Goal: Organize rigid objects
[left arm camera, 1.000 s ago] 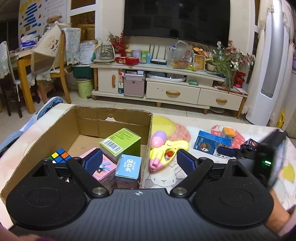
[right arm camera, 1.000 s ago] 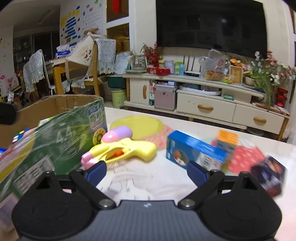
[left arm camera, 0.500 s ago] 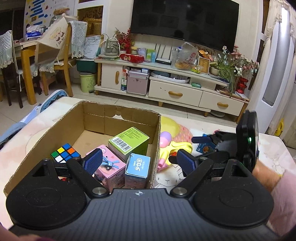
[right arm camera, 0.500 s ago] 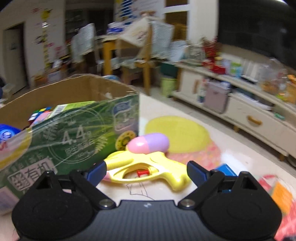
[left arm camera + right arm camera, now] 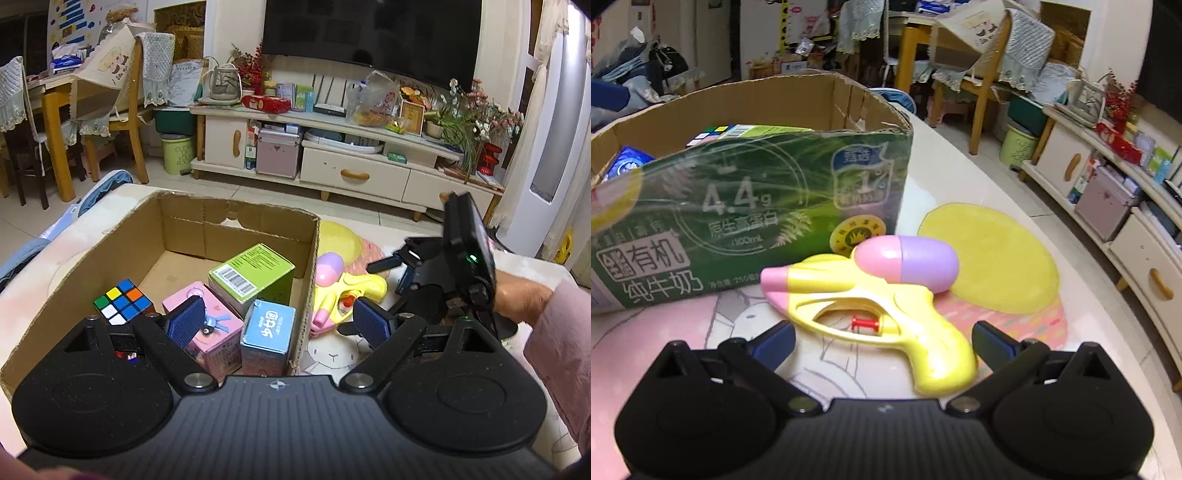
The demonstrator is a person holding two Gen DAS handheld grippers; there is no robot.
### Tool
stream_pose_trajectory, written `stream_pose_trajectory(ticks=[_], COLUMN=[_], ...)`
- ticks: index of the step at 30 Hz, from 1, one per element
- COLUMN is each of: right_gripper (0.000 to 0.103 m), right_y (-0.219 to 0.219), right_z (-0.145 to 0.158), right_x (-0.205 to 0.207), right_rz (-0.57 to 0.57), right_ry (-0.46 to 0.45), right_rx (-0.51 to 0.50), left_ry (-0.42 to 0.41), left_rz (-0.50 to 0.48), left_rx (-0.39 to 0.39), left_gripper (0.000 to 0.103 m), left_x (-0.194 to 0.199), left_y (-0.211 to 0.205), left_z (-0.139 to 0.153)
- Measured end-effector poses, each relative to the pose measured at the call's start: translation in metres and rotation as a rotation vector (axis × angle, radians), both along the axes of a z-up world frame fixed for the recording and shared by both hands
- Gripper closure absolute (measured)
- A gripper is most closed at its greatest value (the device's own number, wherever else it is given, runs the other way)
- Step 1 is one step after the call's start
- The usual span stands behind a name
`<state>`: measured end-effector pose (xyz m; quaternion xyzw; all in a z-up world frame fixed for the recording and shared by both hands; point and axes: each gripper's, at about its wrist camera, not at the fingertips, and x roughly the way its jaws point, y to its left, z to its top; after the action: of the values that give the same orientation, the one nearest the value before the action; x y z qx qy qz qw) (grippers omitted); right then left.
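An open cardboard box point(image 5: 236, 229) stands on the table and holds a Rubik's cube point(image 5: 123, 301), a green box point(image 5: 255, 273), a pink box point(image 5: 216, 325) and a small blue carton point(image 5: 269, 328). A yellow and pink water pistol point(image 5: 879, 306) lies on the cloth beside the box's printed green wall point(image 5: 750, 206). My right gripper point(image 5: 884, 339) is low over the pistol point(image 5: 347, 288), its jaws opening, with the pistol's handle between the fingers and neither pad pressing on it. My left gripper point(image 5: 277, 324) hangs open over the box's near right corner, holding nothing.
A dark blue box point(image 5: 406, 277) lies behind the right gripper, mostly hidden. A hand and pink sleeve point(image 5: 554, 332) hold that gripper. A yellow circle point(image 5: 990, 258) is printed on the tablecloth. Beyond the table's edge are a TV cabinet point(image 5: 354, 173) and wooden chairs point(image 5: 122, 122).
My right gripper has swung left from the blue box toward the pistol, rolled, and spread its jaws wider; the pistol's handle now sits between its fingers. The left gripper has hardly moved.
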<state>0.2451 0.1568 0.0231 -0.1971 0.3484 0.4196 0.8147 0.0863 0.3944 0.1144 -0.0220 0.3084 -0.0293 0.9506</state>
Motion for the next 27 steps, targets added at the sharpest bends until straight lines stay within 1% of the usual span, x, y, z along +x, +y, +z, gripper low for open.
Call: stream_pose_trajectory(ticks=[3,4,7,9,10,12,13,15,16,18,19,20,22,27], right_gripper=[0.0,0.0,0.006,0.016,0.018,0.026,0.028,0.038,0.041,0.053,0.057,0.064,0.065,0.065], right_y=[0.007,0.009,0.005,-0.001,-0.003,-0.008,-0.01,-0.016,-0.018,-0.023,-0.025,-0.027,-0.032,-0.041], right_z=[-0.006,-0.007,-0.007,-0.006,-0.005,-0.003,-0.002,-0.001,-0.001,0.0,0.0,0.0,0.0,0.003], right_x=[0.005,0.005,0.001,-0.008,-0.014,-0.026,-0.032,-0.047,-0.054,-0.068,-0.076,-0.084,-0.099,-0.143], right_rz=[0.028,0.033,0.024,0.014,0.006,-0.027,-0.045,-0.077,-0.093,-0.128,-0.141,-0.155,-0.182,-0.248], right_ry=[0.014,0.019,0.032,0.038,0.03,0.011,0.004,-0.014,-0.022,-0.036,-0.042,-0.046,-0.053,-0.065], right_rx=[-0.028,-0.018,0.002,0.02,0.022,0.026,0.028,0.031,0.033,0.04,0.043,0.046,0.054,0.052], left_ry=[0.016,0.018,0.017,0.021,0.025,0.03,0.028,0.025,0.025,0.029,0.031,0.031,0.035,0.036], left_rz=[-0.01,-0.014,-0.016,-0.014,-0.015,-0.014,-0.017,-0.027,-0.035,-0.05,-0.06,-0.072,-0.108,-0.239], left_rx=[0.01,0.012,0.015,0.01,0.009,0.008,0.008,0.011,0.012,0.015,0.015,0.017,0.022,0.051], left_gripper=[0.0,0.0,0.0,0.0,0.0,0.0,0.0,0.0,0.0,0.0,0.0,0.0,0.0,0.0], left_x=[0.0,-0.001,-0.001,-0.002,-0.001,-0.002,-0.003,-0.004,-0.005,-0.004,-0.004,-0.005,-0.005,-0.01], left_y=[-0.001,-0.001,0.0,0.003,0.003,0.004,0.004,0.002,0.001,-0.001,-0.002,-0.004,-0.006,-0.019], left_z=[-0.002,-0.002,-0.001,-0.001,-0.002,-0.002,-0.002,-0.001,-0.002,-0.002,-0.003,-0.003,-0.004,-0.01])
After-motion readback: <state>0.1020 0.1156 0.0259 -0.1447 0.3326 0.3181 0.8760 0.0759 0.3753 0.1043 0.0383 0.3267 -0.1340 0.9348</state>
